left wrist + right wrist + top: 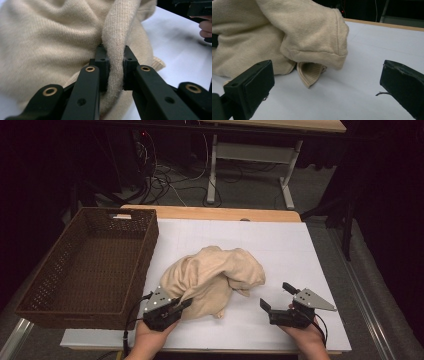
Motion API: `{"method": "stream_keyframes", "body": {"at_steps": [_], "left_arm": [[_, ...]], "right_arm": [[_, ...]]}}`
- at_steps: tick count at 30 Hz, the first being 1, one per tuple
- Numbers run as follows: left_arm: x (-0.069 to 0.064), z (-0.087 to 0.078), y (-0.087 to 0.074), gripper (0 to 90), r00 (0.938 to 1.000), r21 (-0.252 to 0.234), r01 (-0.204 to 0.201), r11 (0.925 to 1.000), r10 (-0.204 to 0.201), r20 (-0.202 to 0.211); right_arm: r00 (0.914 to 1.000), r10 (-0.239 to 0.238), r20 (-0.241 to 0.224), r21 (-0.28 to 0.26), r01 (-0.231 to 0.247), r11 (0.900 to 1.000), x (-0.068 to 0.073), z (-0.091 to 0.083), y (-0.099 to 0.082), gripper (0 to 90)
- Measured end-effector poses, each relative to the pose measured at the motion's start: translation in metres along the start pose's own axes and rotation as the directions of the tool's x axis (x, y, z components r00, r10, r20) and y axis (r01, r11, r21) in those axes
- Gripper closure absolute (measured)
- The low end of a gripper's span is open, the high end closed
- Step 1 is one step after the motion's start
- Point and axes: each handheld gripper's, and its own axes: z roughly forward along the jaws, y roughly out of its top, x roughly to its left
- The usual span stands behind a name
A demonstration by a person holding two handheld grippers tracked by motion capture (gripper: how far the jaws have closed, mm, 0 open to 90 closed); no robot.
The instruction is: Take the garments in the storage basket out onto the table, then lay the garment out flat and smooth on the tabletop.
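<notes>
My left gripper (183, 304) pinches one thick fold at the near left of the sweater (215, 277) heaped mid-table, right gripper (278, 296) open beside it; lifting may let this narrow bite slip before the basket (60, 270).

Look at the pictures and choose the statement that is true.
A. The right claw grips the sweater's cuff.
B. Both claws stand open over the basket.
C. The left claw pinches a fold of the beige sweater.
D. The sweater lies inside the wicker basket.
C: in the left gripper view the left claw has its pads pressed on a fold of the beige sweater, while the right claw stands open beside it.
</notes>
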Motion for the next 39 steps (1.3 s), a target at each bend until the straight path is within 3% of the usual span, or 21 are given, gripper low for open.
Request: {"method": "stream_keyframes", "body": {"at_steps": [4, 7, 11, 16, 19, 24, 26, 27, 28, 29, 31, 32, 33, 36, 37, 39], "left_arm": [[-0.020, 0.027, 0.013, 77.8, 0.9961, 0.006, -0.050, 0.9988, 0.049, 0.073], [-0.038, 0.035, 0.013, 77.7, 0.9874, 0.022, -0.097, 0.9951, 0.093, 0.128], [-0.041, 0.034, 0.011, 77.6, 0.9824, 0.027, -0.100, 0.9946, 0.094, 0.161], [-0.041, 0.034, 0.007, 77.6, 0.9791, 0.029, -0.078, 0.9965, 0.071, 0.191], [-0.045, 0.034, 0.002, 77.5, 0.9756, 0.037, -0.082, 0.9959, 0.073, 0.207], [-0.055, 0.035, -0.004, 77.5, 0.9626, 0.065, -0.159, 0.9852, 0.140, 0.232], [-0.057, 0.035, -0.004, 77.5, 0.9612, 0.080, -0.170, 0.9821, 0.148, 0.233], [-0.058, 0.035, -0.004, 77.4, 0.9608, 0.088, -0.177, 0.9804, 0.152, 0.231], [-0.058, 0.035, -0.004, 77.2, 0.9631, 0.098, -0.175, 0.9798, 0.149, 0.224], [-0.057, 0.034, -0.004, 76.5, 0.9674, 0.097, -0.157, 0.9829, 0.133, 0.215], [-0.057, 0.034, -0.004, 68.7, 0.9699, 0.090, -0.146, 0.9852, 0.124, 0.210], [-0.056, 0.032, -0.002, 68.7, 0.9702, 0.082, -0.141, 0.9866, 0.122, 0.210], [-0.055, 0.029, 0.001, 63.4, 0.9698, 0.075, -0.137, 0.9877, 0.119, 0.213], [-0.054, 0.017, 0.006, 48.8, 0.9740, 0.033, -0.149, 0.9882, 0.141, 0.177], [-0.053, 0.012, 0.007, 43.3, 0.9773, 0.019, -0.145, 0.9893, 0.140, 0.159], [-0.049, 0.004, 0.011, 39.5, 0.9752, -0.013, -0.133, 0.9910, 0.134, 0.177]], "right_arm": [[0.9999, 0.000, 0.017, -0.002, 0.000, 1.0000, -0.006, -0.004, 0.003, 0.2], [0.9998, 0.006, 0.019, -0.016, -0.006, 0.9999, -0.005, -0.010, 0.004, 0.2], [1.0000, 0.003, 0.003, -0.014, -0.003, 0.9999, 0.001, -0.013, 0.006, 0.4], [0.9990, -0.012, -0.043, -0.050, 0.010, 0.9987, 0.014, -0.005, 0.022, 4.2], [0.9968, -0.024, -0.076, -0.041, 0.021, 0.9989, 0.032, 0.011, 0.032, 4.3], [0.9864, -0.024, -0.162, 0.031, 0.029, 0.9991, 0.056, 0.053, 0.041, 4.3], [0.9812, -0.042, -0.188, 0.092, 0.060, 0.9940, 0.065, 0.070, 0.039, 3.6], [0.9805, -0.062, -0.187, 0.139, 0.089, 0.9863, 0.070, 0.077, 0.035, 4.3], [0.9809, -0.054, -0.187, 0.177, 0.087, 0.9804, 0.073, 0.081, 0.030, 11.9], [0.9803, -0.025, -0.196, 0.193, 0.063, 0.9791, 0.072, 0.081, 0.026, 27.5], [0.9839, -0.076, -0.161, 0.178, 0.105, 0.9785, 0.071, 0.074, 0.023, 71.0], [0.9839, -0.076, -0.161, 0.178, 0.105, 0.9785, 0.071, 0.074, 0.023, 71.0], [0.9830, -0.106, -0.150, 0.175, 0.132, 0.9757, 0.070, 0.071, 0.023, 74.4], [0.9835, -0.126, -0.130, 0.144, 0.144, 0.9791, 0.064, 0.060, 0.024, 75.8], [0.9854, -0.122, -0.118, 0.131, 0.138, 0.9818, 0.061, 0.055, 0.026, 75.8], [0.9901, -0.104, -0.094, 0.108, 0.114, 0.9877, 0.051, 0.046, 0.029, 75.7]]}}
